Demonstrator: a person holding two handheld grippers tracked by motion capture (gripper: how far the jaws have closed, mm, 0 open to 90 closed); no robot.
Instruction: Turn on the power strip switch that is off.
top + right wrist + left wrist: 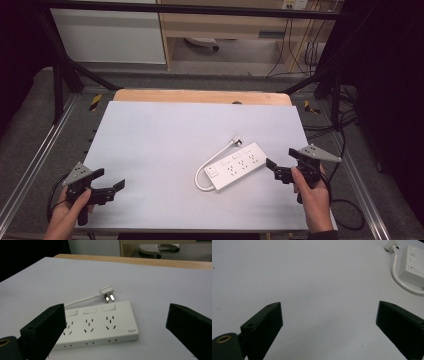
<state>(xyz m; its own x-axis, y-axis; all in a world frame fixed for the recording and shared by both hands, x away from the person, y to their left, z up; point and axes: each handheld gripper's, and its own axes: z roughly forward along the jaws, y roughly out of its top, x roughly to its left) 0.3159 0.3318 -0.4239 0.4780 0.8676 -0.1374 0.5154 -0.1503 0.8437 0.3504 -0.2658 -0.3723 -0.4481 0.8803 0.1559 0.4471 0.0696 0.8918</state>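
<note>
A white power strip point(236, 167) lies flat on the white table top point(165, 140), right of the middle, with its white cable point(214, 159) looping round to a plug point(236, 139) behind it. In the right gripper view the power strip point(100, 325) and its plug point(107, 293) lie just ahead of the jaws. My right gripper point(282, 161) hovers at the strip's right end, open, with nothing between its jaws. My left gripper point(111, 180) stands open near the front left corner of the table, well away from the strip point(413, 266).
A wooden board edge point(200, 96) runs along the back of the table. Black frame bars point(65, 75) stand at both back corners, and loose cables point(345, 130) hang off the right side. A wooden cabinet point(225, 25) stands behind.
</note>
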